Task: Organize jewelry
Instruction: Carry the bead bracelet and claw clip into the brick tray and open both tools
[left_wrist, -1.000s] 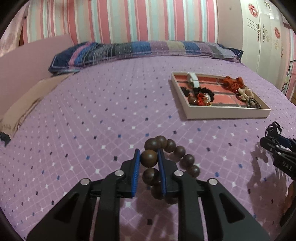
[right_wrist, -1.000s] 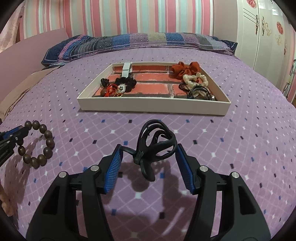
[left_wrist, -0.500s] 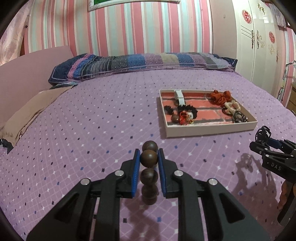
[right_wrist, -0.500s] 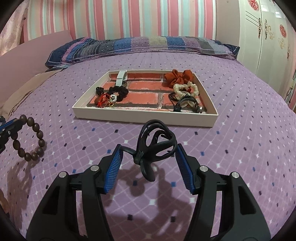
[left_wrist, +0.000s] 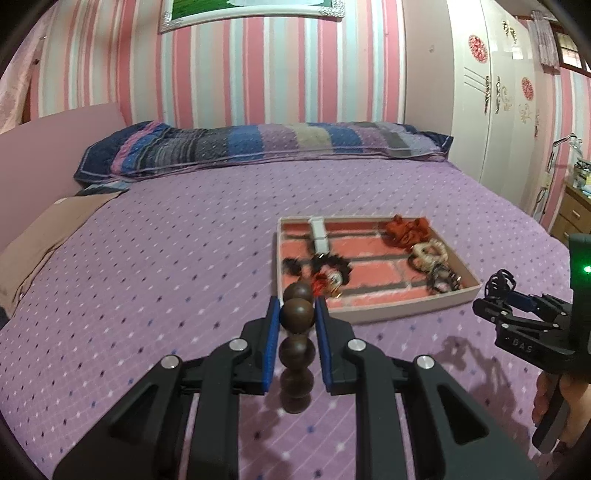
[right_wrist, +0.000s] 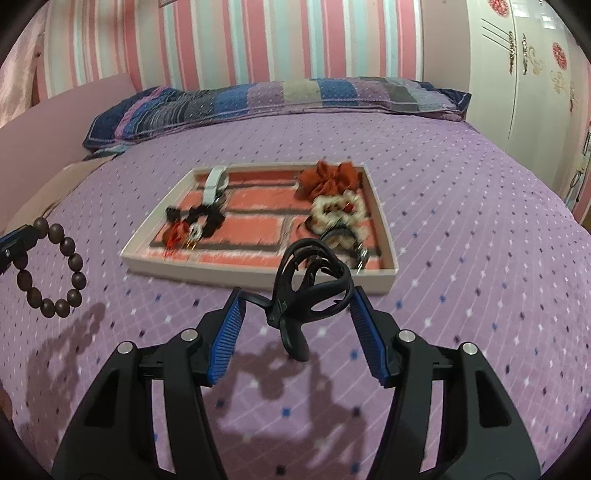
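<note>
Above the purple bed (left_wrist: 166, 258), the left tool (left_wrist: 295, 317) is clamped on a hanging brown bead bracelet (left_wrist: 297, 314). Beyond lies the tray (right_wrist: 258, 271). The right tool (right_wrist: 295, 306), level, grips a black hair claw (right_wrist: 314, 291).

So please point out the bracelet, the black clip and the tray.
bracelet (left_wrist: 296, 316): left wrist view, on the gripped bead.
black clip (right_wrist: 314, 284): right wrist view, on its looped body.
tray (right_wrist: 255, 272): right wrist view, on the near wall.
</note>
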